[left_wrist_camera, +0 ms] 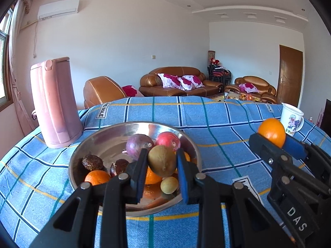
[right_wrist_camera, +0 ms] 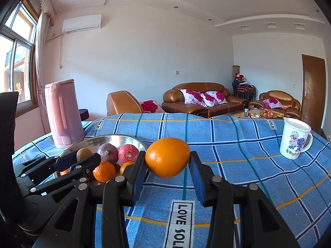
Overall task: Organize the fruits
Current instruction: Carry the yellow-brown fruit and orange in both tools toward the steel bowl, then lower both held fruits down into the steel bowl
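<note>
While the left gripper pinches a brown kiwi between its blue pads above a steel bowl, the right gripper clamps an orange over the blue checked cloth, clear of the table. From the left wrist camera, the bowl sits dead ahead, holding a purple passion fruit at 12 o'clock, a red apple toward 1 o'clock, two dark wrinkled fruits near 9 o'clock, a mandarin at 8 o'clock and a small pale fruit at 5 o'clock. A pink kettle stands at the bowl's 10 o'clock, a cartoon mug at the cloth's far 2 o'clock.
</note>
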Available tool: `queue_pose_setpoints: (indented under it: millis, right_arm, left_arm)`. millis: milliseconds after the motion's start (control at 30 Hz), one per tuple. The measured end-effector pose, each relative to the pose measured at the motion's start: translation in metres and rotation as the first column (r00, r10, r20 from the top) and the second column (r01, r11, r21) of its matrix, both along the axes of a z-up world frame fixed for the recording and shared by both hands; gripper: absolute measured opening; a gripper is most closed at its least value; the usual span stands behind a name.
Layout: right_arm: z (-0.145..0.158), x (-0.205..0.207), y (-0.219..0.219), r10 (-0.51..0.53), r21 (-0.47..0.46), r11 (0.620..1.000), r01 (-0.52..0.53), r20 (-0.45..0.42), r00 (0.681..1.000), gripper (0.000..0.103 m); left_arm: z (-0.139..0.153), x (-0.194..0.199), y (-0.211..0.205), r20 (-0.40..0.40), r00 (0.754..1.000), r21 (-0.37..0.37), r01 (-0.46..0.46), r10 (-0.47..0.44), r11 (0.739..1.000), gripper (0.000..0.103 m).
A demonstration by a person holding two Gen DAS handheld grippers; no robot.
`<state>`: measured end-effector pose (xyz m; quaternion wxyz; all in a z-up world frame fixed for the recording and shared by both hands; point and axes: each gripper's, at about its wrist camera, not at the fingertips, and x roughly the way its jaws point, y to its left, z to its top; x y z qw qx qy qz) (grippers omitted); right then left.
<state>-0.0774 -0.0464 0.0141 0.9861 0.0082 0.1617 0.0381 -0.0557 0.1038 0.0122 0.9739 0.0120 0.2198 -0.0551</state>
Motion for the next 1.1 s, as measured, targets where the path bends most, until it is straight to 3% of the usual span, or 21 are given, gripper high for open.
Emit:
queue_pose_setpoints:
  millis: [1100]
  right_arm:
    - [-0.002, 0.006, 0.080, 0.121, -0.023, 0.992, -0.121, 0.007, 0.993, 0.044]
  left_arm:
    - [-0.005, 0.000, 0.079, -0.016, 0.988, -0.052, -0.155, 0.154, 0.987, 0.029]
